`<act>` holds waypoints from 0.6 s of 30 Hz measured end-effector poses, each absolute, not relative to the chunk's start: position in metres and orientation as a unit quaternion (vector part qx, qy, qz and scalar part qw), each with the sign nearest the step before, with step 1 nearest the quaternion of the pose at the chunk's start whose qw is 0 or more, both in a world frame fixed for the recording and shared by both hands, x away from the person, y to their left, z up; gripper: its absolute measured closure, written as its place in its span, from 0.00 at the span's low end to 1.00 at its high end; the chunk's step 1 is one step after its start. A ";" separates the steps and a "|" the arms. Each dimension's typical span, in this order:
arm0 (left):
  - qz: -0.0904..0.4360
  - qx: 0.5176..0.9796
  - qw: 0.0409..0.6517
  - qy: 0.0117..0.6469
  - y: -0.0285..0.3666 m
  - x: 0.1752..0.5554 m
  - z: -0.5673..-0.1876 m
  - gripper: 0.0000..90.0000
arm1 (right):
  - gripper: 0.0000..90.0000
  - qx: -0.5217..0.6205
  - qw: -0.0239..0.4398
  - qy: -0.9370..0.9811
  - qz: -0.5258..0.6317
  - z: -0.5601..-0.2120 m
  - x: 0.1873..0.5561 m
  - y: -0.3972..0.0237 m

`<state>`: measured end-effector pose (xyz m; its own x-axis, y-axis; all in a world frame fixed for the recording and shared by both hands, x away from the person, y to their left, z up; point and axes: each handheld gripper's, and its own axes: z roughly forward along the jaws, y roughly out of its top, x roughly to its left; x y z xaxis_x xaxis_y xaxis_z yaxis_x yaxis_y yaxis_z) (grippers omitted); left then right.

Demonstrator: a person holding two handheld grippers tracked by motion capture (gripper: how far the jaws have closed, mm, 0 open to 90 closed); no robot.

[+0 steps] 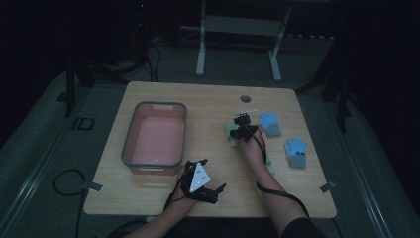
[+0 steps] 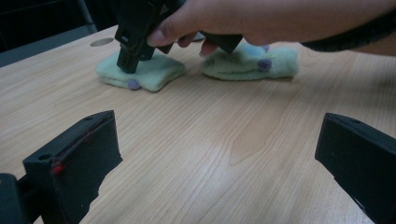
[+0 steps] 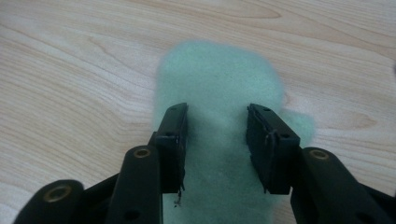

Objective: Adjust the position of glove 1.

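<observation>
A pale green fuzzy mitten [image 1: 231,133] [image 3: 215,79] lies flat near the middle of the wooden table [image 1: 208,99]. My right gripper [image 1: 242,124] [image 3: 216,121] points down onto it, tips resting on the fabric; its jaws stand apart, astride a strip of the mitten that lies unpinched between them. In the left gripper view the same gripper [image 2: 128,63] stands on that mitten [image 2: 154,74], and a second green mitten [image 2: 252,63] lies behind the hand. My left gripper [image 1: 218,192] [image 2: 219,135] rests near the front edge, open, nothing between its jaws.
A pink bin with a grey rim [image 1: 154,105] stands at the left of the table. Two blue gloves [image 1: 270,124] [image 1: 296,152] lie to the right of my right hand. A round cable hole [image 1: 245,98] sits near the far edge.
</observation>
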<state>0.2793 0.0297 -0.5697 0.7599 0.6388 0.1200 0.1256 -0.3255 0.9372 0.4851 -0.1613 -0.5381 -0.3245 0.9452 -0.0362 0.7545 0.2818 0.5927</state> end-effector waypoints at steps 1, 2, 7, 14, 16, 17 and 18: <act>0.244 0.777 0.525 0.246 0.030 0.279 -0.570 0.00 | 0.68 0.549 0.195 0.775 0.245 -0.538 0.485 -0.161; 0.245 0.777 0.525 0.246 0.029 0.279 -0.570 0.00 | 0.70 0.550 0.193 0.774 0.246 -0.539 0.484 -0.160; 0.247 0.777 0.524 0.246 0.029 0.279 -0.570 0.00 | 0.88 0.559 0.191 0.768 0.246 -0.538 0.485 -0.160; 0.247 0.778 0.523 0.245 0.029 0.279 -0.570 0.00 | 0.95 0.556 0.183 0.765 0.270 -0.529 0.479 -0.157; 0.248 0.778 0.523 0.245 0.029 0.279 -0.570 0.00 | 0.95 0.552 0.185 0.765 0.275 -0.525 0.476 -0.155; 0.248 0.778 0.523 0.245 0.029 0.279 -0.570 0.00 | 0.95 0.552 0.183 0.762 0.284 -0.520 0.474 -0.155; 0.249 0.779 0.522 0.244 0.029 0.279 -0.570 0.00 | 0.96 0.544 0.191 0.763 0.291 -0.509 0.467 -0.153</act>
<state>0.2788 0.0286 -0.5697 0.7573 0.6396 0.1321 0.1206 -0.3358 0.9342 0.4673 -0.1532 -0.5090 -0.3345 0.9421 0.0259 0.7198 0.2376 0.6522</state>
